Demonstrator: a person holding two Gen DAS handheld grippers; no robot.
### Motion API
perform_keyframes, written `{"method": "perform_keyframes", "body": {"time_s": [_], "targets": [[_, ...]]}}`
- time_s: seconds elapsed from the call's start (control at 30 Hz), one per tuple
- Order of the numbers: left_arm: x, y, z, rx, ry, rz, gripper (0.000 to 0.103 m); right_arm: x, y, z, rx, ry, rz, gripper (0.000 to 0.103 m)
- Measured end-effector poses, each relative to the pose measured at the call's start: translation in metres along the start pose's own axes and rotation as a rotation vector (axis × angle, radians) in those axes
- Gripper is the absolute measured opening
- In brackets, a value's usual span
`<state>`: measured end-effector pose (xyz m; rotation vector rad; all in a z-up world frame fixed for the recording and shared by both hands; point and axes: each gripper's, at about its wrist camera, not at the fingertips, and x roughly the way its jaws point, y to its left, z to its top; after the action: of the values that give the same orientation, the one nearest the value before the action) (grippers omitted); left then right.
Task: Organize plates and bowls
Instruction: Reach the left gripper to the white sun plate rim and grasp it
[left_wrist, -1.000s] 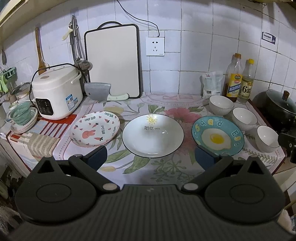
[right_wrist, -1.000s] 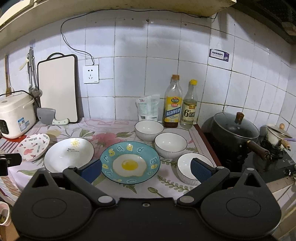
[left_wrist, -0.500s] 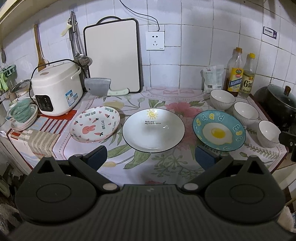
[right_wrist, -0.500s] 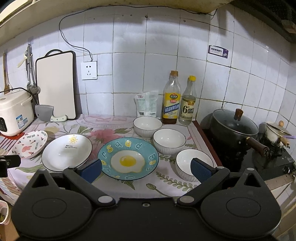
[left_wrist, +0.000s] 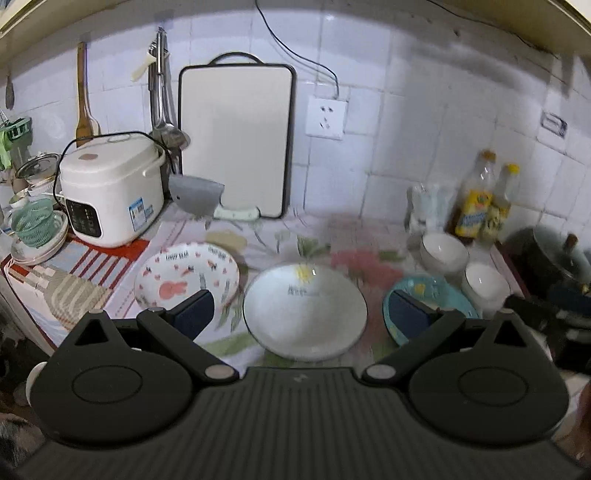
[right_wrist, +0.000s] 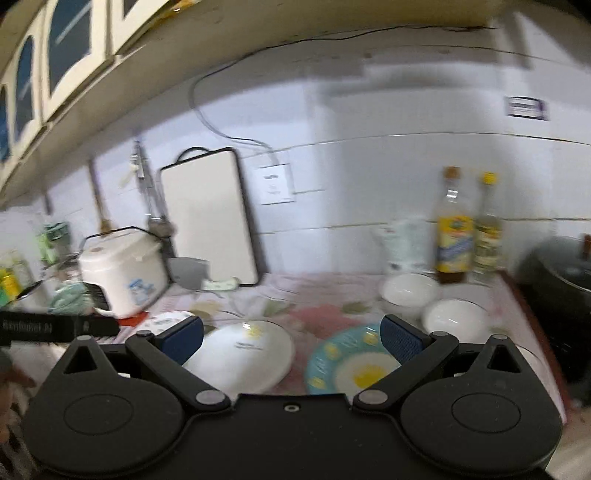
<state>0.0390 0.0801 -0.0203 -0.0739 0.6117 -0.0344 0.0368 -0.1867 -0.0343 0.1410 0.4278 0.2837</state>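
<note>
Three plates lie in a row on the floral counter cloth: a rabbit-print plate (left_wrist: 177, 275) at left, a white sun plate (left_wrist: 306, 314) (right_wrist: 243, 356) in the middle, a blue fried-egg plate (left_wrist: 439, 295) (right_wrist: 351, 363) at right. White bowls (left_wrist: 443, 253) (left_wrist: 485, 282) (right_wrist: 410, 290) (right_wrist: 456, 315) stand behind the blue plate. My left gripper (left_wrist: 301, 314) hangs open in front of the white plate. My right gripper (right_wrist: 291, 339) is open too, held over the gap between the white and blue plates. Neither holds anything.
A white rice cooker (left_wrist: 110, 192), a cleaver (left_wrist: 197, 194) and a cutting board (left_wrist: 236, 140) line the back left. Two sauce bottles (left_wrist: 476, 199) and a black pot (left_wrist: 554, 258) stand at right. A green strainer on dishes (left_wrist: 35, 229) sits at far left.
Both views tilted upward and blurred. The right gripper swung left, so the white plate now lies between its fingers' view. The left gripper drew a little closer to the plates.
</note>
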Motion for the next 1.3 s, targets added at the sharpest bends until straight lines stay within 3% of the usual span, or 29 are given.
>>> {"method": "perform_keyframes", "body": {"time_s": [0.1, 0.3, 0.43, 0.57, 0.7, 0.9, 0.97, 1.17, 1.2, 1.27, 1.3], "targets": [[0.019, 0.005, 0.017, -0.006, 0.016, 0.01, 0.1, 0.03, 0.004, 0.007, -0.018, 0.048, 0.065, 0.097], [0.075, 0.03, 0.039, -0.126, 0.079, 0.019, 0.101, 0.088, 0.009, -0.004, -0.035, 0.135, 0.15, 0.093], [0.115, 0.043, 0.03, -0.129, 0.124, 0.007, 0.1, 0.128, 0.012, -0.025, -0.019, 0.237, 0.207, 0.087], [0.149, 0.05, 0.005, -0.118, 0.16, 0.033, 0.098, 0.158, 0.013, -0.045, 0.005, 0.293, 0.209, 0.08], [0.178, 0.055, -0.022, -0.118, 0.215, 0.042, 0.077, 0.18, 0.009, -0.066, 0.083, 0.36, 0.186, 0.077], [0.208, 0.07, -0.049, -0.177, 0.266, 0.025, 0.068, 0.202, 0.007, -0.088, 0.191, 0.417, 0.183, 0.07], [0.213, 0.073, -0.053, -0.189, 0.268, 0.009, 0.066, 0.21, 0.01, -0.091, 0.201, 0.424, 0.175, 0.063], [0.226, 0.074, -0.06, -0.192, 0.253, -0.016, 0.064, 0.229, 0.011, -0.101, 0.24, 0.409, 0.073, 0.053], [0.229, 0.073, -0.062, -0.185, 0.254, -0.014, 0.059, 0.231, 0.012, -0.102, 0.232, 0.401, 0.061, 0.052], [0.235, 0.073, -0.065, -0.173, 0.268, -0.012, 0.048, 0.238, 0.011, -0.106, 0.217, 0.399, 0.041, 0.04], [0.238, 0.074, -0.066, -0.174, 0.281, -0.016, 0.036, 0.239, 0.01, -0.107, 0.21, 0.399, 0.026, 0.035]]}}
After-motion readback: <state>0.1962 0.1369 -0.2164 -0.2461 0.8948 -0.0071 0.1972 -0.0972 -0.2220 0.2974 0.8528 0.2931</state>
